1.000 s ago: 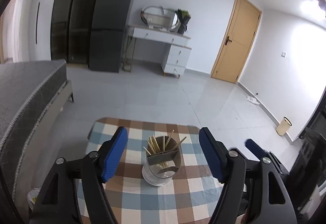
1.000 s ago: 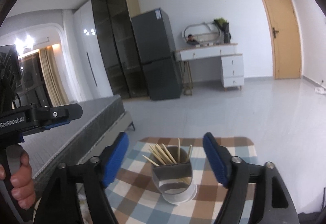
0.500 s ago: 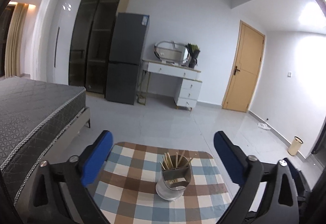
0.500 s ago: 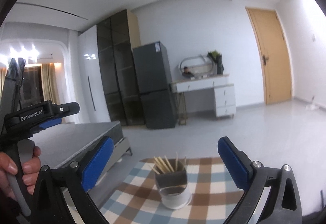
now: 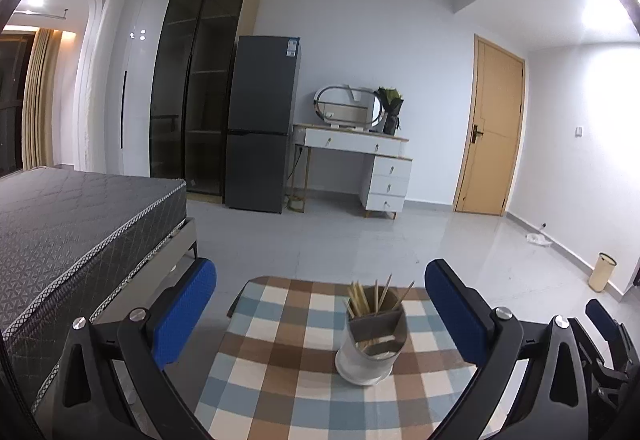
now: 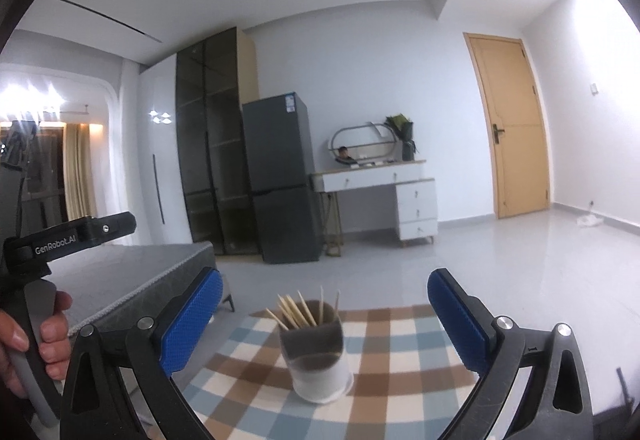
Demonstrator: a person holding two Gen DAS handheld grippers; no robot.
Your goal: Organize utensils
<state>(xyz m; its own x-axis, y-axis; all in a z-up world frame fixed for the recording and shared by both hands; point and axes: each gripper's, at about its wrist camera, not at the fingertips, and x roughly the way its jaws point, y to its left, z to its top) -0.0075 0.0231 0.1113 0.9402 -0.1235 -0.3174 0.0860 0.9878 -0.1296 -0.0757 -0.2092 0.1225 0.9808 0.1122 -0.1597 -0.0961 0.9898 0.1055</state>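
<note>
A shiny metal utensil holder [image 5: 371, 344] with several wooden chopsticks [image 5: 370, 298] standing in it sits on a checked tablecloth [image 5: 280, 356]. My left gripper [image 5: 320, 310] is wide open and empty, raised behind the holder, which lies between the fingers toward the right one. In the right wrist view the holder [image 6: 318, 358] and chopsticks [image 6: 300, 310] stand upright ahead of my right gripper [image 6: 325, 314], also wide open and empty. The left tool's body [image 6: 60, 240] shows at far left, held by a hand.
The small table ends just beyond the holder [image 5: 332, 280]. A grey bed [image 5: 72, 224] lies to the left. A fridge [image 5: 260, 124], white desk [image 5: 356, 160], door [image 5: 492, 144] and a bin [image 5: 602, 272] stand across the tiled floor.
Both grippers have opened wider, pulled back and tilted up; the holder looks smaller and lower in both views. The holder and chopsticks have not moved.
</note>
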